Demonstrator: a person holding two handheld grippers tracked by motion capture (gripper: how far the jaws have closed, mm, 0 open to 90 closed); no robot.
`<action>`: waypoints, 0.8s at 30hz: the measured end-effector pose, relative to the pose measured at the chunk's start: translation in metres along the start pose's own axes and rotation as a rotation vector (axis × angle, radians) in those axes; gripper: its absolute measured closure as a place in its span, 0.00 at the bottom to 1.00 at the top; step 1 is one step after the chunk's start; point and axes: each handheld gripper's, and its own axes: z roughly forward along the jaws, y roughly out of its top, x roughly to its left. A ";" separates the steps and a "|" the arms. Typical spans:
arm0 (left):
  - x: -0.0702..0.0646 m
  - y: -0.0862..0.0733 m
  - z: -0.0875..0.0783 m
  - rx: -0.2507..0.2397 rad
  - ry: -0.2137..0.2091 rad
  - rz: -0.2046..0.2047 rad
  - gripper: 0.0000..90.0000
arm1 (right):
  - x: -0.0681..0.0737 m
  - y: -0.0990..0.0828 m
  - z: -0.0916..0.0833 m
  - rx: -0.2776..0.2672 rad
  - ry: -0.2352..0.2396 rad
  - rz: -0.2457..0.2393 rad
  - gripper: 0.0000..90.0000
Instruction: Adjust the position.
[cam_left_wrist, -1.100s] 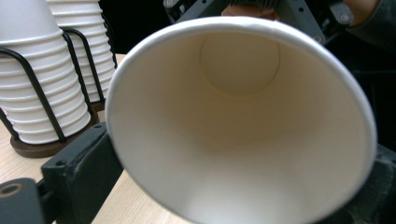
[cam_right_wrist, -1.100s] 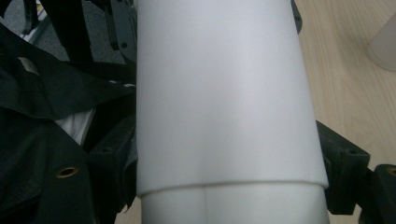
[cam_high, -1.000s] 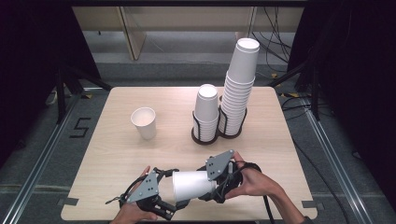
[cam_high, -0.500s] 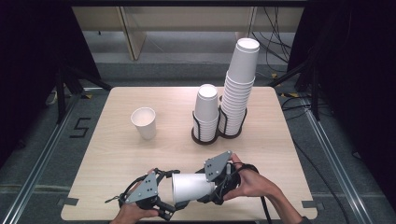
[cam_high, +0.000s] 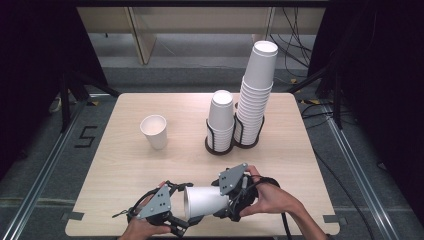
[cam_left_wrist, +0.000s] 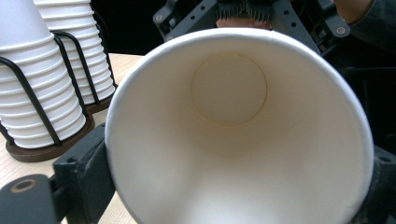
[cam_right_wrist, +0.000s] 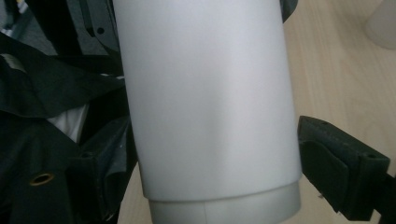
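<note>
Paper cup (cam_high: 206, 201) lies sideways above the desk's (cam_high: 125, 165) near edge, base gripped by the right tongs (cam_high: 231, 202), left tongs (cam_high: 182, 222) just closing around its rim; light and crushable, I'd pinch gently near that stiffer rolled rim.

2 grippers (cam_high: 175, 220) (cam_high: 234, 197), 2 loose cups (cam_high: 205, 201) (cam_high: 154, 131), 2 racked cup stacks (cam_high: 220, 120) (cam_high: 257, 95), approx, 1 table (cam_high: 125, 165)
</note>
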 end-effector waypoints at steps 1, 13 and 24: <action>0.000 0.000 0.000 0.002 0.001 -0.003 0.10 | 0.000 0.001 -0.001 -0.002 -0.017 -0.017 0.18; 0.000 0.004 0.001 0.090 0.037 0.006 0.10 | 0.017 0.022 0.001 0.110 -0.121 -0.091 0.18; -0.005 0.006 0.005 0.167 0.044 0.034 0.10 | 0.022 0.032 0.026 0.220 -0.152 -0.200 0.21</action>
